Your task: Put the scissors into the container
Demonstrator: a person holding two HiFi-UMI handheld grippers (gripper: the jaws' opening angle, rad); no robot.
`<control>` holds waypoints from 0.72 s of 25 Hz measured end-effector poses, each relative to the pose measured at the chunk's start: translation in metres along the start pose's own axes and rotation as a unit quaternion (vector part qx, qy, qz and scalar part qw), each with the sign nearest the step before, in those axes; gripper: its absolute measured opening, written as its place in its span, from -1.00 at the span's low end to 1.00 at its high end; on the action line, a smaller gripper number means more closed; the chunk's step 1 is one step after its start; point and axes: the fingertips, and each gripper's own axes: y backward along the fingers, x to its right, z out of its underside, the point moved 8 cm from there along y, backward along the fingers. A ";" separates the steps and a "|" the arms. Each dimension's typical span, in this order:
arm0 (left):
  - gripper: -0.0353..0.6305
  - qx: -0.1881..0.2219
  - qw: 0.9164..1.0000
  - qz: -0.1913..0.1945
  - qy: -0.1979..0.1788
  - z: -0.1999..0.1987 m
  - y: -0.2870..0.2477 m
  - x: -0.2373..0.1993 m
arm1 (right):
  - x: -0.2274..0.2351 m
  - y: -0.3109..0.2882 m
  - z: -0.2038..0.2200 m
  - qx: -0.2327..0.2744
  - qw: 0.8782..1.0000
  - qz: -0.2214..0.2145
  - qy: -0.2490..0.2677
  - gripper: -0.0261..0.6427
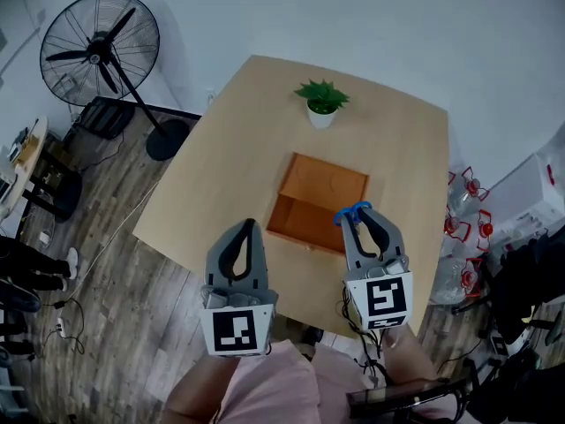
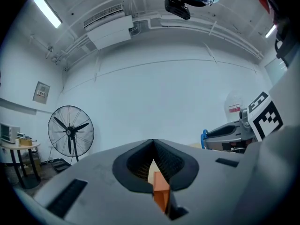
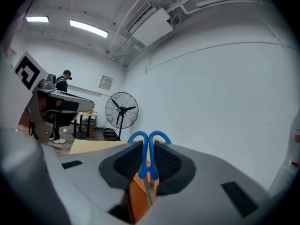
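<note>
Above the near right corner of the orange container (image 1: 322, 186), the right gripper (image 1: 362, 219) is clamped on the scissors (image 1: 340, 216), whose blue handle loops poke out past the jaw tips (the blades run back between the pads in the right gripper view). The left gripper (image 1: 247, 228) hangs just left of the container over the table (image 1: 238, 148), jaws pressed together with nothing between them. A potted plant (image 1: 321, 100) stands beyond the container.
</note>
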 end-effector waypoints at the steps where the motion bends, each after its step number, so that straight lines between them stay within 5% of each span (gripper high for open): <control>1: -0.88 -0.003 1.000 -0.002 0.002 0.002 -0.002 -0.007 | -0.005 -0.007 0.000 -0.005 1.000 -0.006 0.001 -0.69; 18: -0.88 -0.119 0.991 -0.007 0.053 0.097 -0.066 -0.086 | -0.057 -0.119 0.096 -0.156 0.985 -0.076 -0.008 -0.69</control>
